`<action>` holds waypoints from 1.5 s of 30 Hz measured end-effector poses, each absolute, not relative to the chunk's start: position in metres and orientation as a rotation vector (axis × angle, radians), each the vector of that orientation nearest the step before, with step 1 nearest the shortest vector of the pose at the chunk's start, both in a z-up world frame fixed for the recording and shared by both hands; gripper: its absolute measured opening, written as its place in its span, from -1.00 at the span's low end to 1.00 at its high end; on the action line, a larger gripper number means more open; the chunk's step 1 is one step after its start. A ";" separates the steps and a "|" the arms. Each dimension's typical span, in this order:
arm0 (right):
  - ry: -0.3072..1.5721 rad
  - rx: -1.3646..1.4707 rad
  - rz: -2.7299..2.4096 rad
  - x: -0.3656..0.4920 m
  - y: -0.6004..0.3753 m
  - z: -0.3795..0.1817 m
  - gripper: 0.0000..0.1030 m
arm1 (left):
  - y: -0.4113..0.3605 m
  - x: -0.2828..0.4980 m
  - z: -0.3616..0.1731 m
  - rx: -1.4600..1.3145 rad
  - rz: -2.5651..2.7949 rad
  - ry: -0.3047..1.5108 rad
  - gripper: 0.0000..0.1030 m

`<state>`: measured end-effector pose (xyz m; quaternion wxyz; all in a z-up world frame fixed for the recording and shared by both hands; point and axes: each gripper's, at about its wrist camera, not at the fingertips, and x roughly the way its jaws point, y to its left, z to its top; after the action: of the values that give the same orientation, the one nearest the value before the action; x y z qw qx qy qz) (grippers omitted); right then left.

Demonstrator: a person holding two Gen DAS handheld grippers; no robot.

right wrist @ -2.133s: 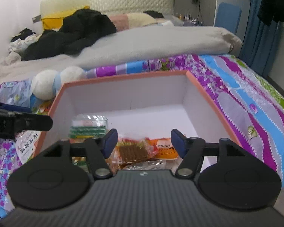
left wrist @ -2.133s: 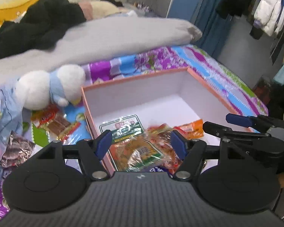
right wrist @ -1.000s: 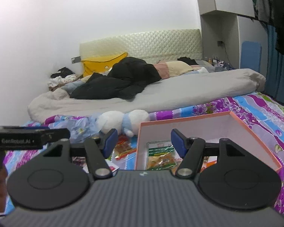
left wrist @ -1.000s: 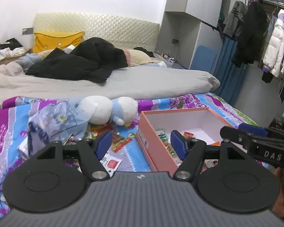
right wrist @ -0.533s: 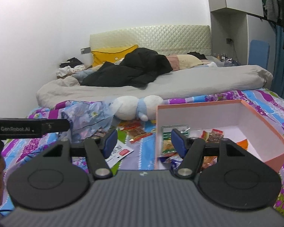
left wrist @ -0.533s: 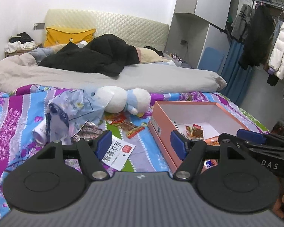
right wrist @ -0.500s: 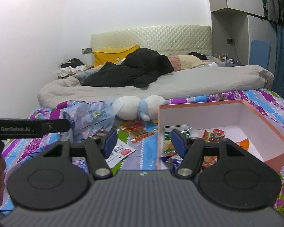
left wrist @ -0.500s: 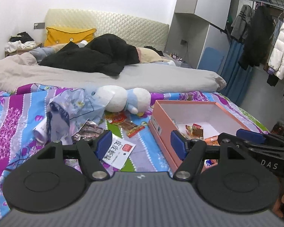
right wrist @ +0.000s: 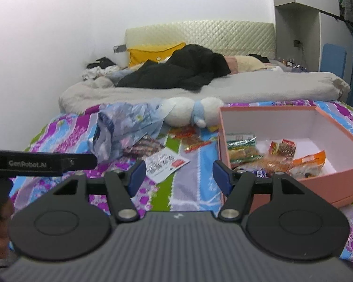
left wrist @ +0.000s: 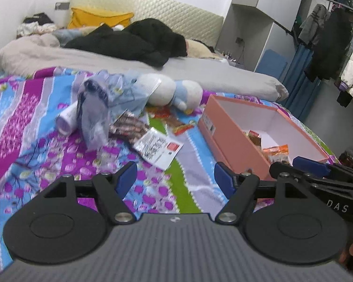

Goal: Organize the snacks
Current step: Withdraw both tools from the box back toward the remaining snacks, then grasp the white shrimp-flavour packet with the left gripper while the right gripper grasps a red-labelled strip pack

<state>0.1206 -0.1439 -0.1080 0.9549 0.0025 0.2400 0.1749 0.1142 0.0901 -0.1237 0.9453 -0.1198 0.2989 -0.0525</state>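
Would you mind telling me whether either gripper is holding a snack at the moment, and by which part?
Nothing is held. The left gripper and the right gripper are both open and empty above the bedspread.

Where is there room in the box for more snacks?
The pink box is bare along its back wall and right side. Its front-left corner is crowded with snack packets. On the bedspread, the strip between the white packet and the box is free.
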 end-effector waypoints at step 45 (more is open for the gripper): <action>0.731 -0.261 0.274 0.385 -0.029 -0.204 0.23 | 0.142 0.314 -0.276 -0.622 -0.048 0.686 0.22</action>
<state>0.3850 -0.0289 -0.2043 0.9165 -0.1266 0.3554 0.1330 0.3140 0.1422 -0.2761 0.8945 -0.3000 0.3308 -0.0230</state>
